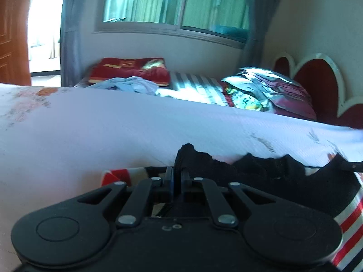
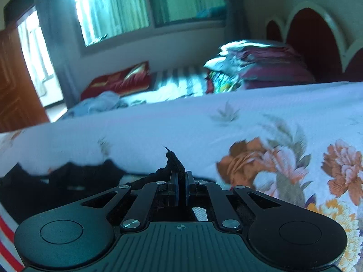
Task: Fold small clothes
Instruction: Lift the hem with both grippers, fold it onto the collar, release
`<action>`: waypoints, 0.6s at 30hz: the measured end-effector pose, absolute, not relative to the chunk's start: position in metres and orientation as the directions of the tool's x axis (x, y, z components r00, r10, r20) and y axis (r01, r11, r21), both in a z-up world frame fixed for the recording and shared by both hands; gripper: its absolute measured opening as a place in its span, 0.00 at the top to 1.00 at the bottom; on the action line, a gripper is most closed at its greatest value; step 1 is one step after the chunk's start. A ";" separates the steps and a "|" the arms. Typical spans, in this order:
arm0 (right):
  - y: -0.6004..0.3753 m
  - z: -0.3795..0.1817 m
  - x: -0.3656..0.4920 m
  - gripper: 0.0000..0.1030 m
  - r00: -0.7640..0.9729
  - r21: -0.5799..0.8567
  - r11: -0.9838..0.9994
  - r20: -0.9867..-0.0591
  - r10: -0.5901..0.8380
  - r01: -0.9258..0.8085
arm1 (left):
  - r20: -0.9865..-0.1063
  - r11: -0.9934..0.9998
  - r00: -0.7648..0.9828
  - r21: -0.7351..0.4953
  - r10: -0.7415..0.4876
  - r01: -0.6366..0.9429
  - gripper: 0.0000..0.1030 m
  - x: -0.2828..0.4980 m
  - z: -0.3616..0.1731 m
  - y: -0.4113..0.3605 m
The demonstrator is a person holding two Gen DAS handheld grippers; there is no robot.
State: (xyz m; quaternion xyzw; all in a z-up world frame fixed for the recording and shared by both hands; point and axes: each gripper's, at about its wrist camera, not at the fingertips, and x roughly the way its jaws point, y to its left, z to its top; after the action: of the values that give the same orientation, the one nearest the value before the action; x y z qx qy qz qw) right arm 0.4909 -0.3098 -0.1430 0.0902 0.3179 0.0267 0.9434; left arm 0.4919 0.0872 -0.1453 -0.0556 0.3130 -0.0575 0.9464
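Black garment (image 1: 261, 176): small dark cloth, crumpled, lying on the floral bedspread (image 1: 113, 122) at its near edge, partly over a red-and-white striped cloth (image 1: 349, 215).

Left gripper (image 1: 177, 174): jaws clenched on the garment's left corner; a peak of fabric rises just past the tips.

Right gripper (image 2: 181, 178): jaws clenched on the garment's right corner (image 2: 173, 161); a pointed tuft stands above the tips. The rest of the garment trails off to the left of this gripper across the bedspread (image 2: 181, 122).
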 end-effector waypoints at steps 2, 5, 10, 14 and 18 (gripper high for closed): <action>-0.308 -0.148 0.497 0.96 0.792 0.167 0.986 -0.604 0.089 0.016 | -0.596 0.988 0.794 -0.148 -0.119 0.038 0.96 0.496 -0.150 0.089; -0.304 -0.168 0.507 0.96 0.752 0.110 0.993 -0.657 0.046 0.035 | -0.643 0.992 0.761 -0.129 -0.086 0.003 0.95 0.502 -0.168 0.088; -0.307 -0.170 0.505 0.94 0.749 0.111 0.993 -0.661 0.050 0.032 | -0.650 0.997 0.757 -0.070 -0.063 0.023 0.82 0.500 -0.168 0.081; -0.314 -0.154 0.494 0.68 0.778 0.143 0.988 -0.627 0.042 0.062 | -0.656 0.997 0.752 -0.077 -0.065 0.020 0.70 0.495 -0.164 0.084; -0.308 -0.138 0.484 0.68 0.787 0.154 0.987 -0.613 0.069 0.033 | -0.649 0.999 0.759 -0.051 -0.047 0.018 0.39 0.486 -0.156 0.081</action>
State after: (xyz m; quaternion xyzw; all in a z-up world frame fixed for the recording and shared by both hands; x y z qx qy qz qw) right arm 0.4845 -0.3081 -0.1378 0.0786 0.3260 0.0096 0.9421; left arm 0.4865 0.0810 -0.1558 -0.0208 0.3467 -0.0174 0.9376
